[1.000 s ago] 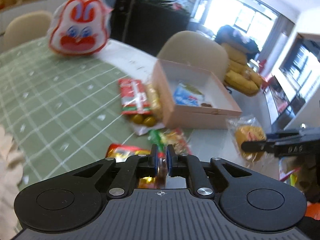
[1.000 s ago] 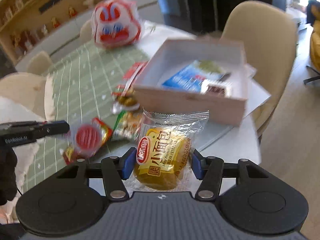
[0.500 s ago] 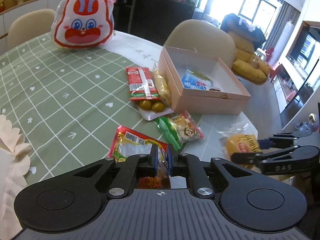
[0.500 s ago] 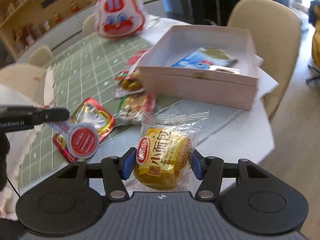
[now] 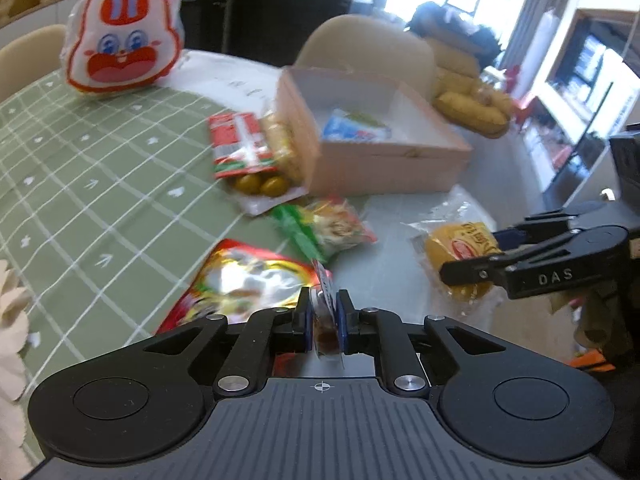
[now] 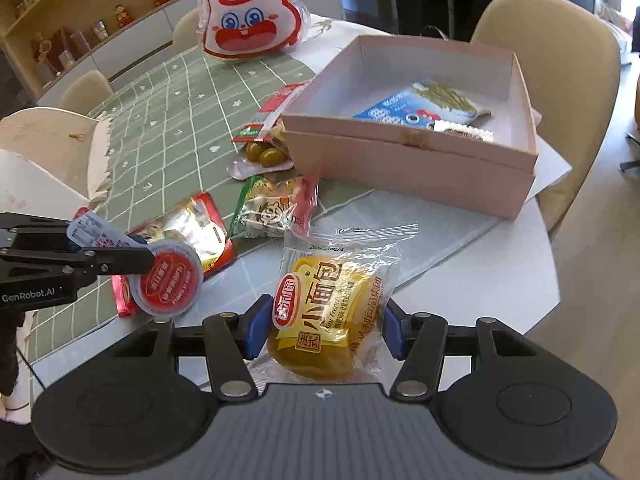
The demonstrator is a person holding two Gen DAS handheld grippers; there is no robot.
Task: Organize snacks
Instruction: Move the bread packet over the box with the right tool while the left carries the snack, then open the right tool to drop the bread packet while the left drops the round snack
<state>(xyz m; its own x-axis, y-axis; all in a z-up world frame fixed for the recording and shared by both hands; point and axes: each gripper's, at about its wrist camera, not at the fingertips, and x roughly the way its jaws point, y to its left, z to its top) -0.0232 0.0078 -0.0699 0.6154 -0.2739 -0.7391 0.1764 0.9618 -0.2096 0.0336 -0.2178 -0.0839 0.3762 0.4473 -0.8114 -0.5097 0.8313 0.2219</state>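
Note:
My left gripper (image 5: 322, 308) is shut on a small jelly cup (image 5: 325, 326) with a red lid, which shows face-on in the right wrist view (image 6: 168, 280). My right gripper (image 6: 325, 320) is shut on a clear packet of yellow bread (image 6: 328, 304), its blue pads pressing both sides; the bread (image 5: 452, 248) hangs low over the white table edge. Both are held just above the table, near its front. The open pink box (image 6: 400, 160) stands beyond them, with a blue and white packet (image 6: 404, 110) lying inside.
Loose snacks lie on the green checked cloth (image 5: 80, 168): a red foil packet (image 5: 244, 280), a green packet (image 5: 324, 228), a red packet (image 5: 240, 144) and an olive pack (image 5: 260, 186) against the box. A rabbit-faced bag (image 5: 124, 32) stands at the back. Beige chairs (image 6: 552, 60) ring the table.
Both grippers have sunk slightly toward the table, each still holding its snack. The left one has also shifted a little, bringing the red foil packet closer below it.

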